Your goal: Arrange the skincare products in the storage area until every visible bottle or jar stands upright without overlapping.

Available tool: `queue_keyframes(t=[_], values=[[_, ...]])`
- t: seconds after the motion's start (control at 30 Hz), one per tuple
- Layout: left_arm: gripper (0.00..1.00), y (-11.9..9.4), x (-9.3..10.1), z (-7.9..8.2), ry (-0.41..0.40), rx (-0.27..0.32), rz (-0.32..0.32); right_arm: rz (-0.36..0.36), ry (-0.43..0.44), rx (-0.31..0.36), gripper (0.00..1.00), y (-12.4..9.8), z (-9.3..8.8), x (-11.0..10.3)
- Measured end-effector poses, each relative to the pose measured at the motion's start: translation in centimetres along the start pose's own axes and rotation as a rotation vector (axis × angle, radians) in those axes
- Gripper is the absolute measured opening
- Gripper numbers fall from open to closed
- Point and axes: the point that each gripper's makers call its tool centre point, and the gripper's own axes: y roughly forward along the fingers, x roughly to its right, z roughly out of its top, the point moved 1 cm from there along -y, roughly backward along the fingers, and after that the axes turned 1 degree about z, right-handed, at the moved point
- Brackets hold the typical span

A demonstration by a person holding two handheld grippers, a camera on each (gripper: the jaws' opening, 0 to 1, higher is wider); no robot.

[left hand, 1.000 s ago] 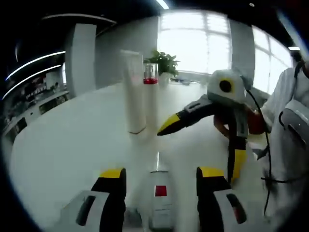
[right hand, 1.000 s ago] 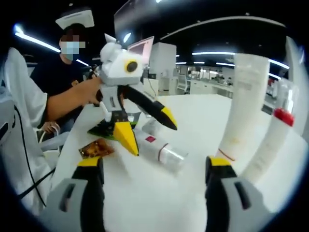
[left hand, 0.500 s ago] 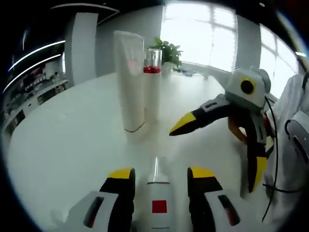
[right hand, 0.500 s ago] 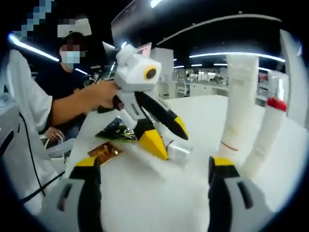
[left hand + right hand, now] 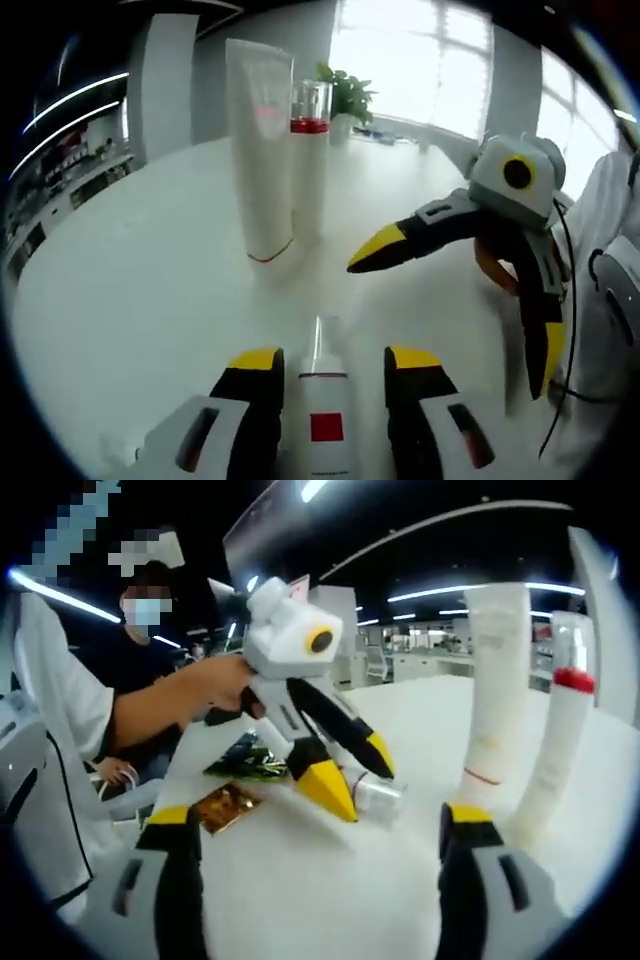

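- Standing upright on the white table point(image 5: 120, 290), a tall white tube point(image 5: 259, 150) rests on its cap, and a slim bottle with a red band point(image 5: 309, 150) stands just beside it, touching or nearly so.
- In the left gripper view, the left gripper point(image 5: 328, 372) has its yellow-tipped jaws closed in on a white bottle with a red square label point(image 5: 321, 420); the bottle's tapered clear end points toward the white tube.
- The right gripper view shows that same bottle from the side, lying between the left gripper's point(image 5: 345, 775) jaws on the table, its clear end poking out past the yellow tips; the red label is not visible from here.
- The right gripper point(image 5: 325, 825) has its jaws spread wide with nothing between them; the white tube point(image 5: 497, 685) and the slim bottle point(image 5: 560, 740) stand just beyond its right jaw.
- The left gripper view shows the right gripper point(image 5: 450, 270) side-on to the right of the white tube, jaws parted, one pointing at the tube and one pointing down.
- Only from the right gripper view can a shiny brown sachet point(image 5: 225, 807) and a green packet point(image 5: 250, 765) be seen lying flat behind the left gripper, beside a person's hand point(image 5: 215, 685) gripping its handle.
- The green packet is partly hidden by the left gripper; print on the tube and bottles is too blurred to read.
- A potted plant point(image 5: 345, 92) sits at the table's far edge behind the slim bottle.
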Motion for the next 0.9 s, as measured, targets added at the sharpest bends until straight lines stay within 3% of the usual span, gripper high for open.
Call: queue_keyframes(t=[0.3, 0.47, 0.77, 0.9], values=[[0.34, 0.78, 0.04, -0.88, -0.013, -0.047, -0.009, -0.002, 0.008, -0.013, 0.99, 0.33, -0.3, 0.2], [0.23, 0.52, -0.16, -0.79, -0.009, -0.05, 0.013, -0.003, 0.007, -0.013, 0.98, 0.29, -0.46, 0.11], [0.22, 0.36, -0.58, -0.63, -0.026, -0.047, 0.03, -0.006, -0.007, -0.022, 0.98, 0.57, -0.48, 0.36], [0.22, 0.27, -0.38, -0.44, -0.061, -0.023, 0.006, -0.016, -0.013, -0.035, 0.98, 0.5, -0.54, 0.65]])
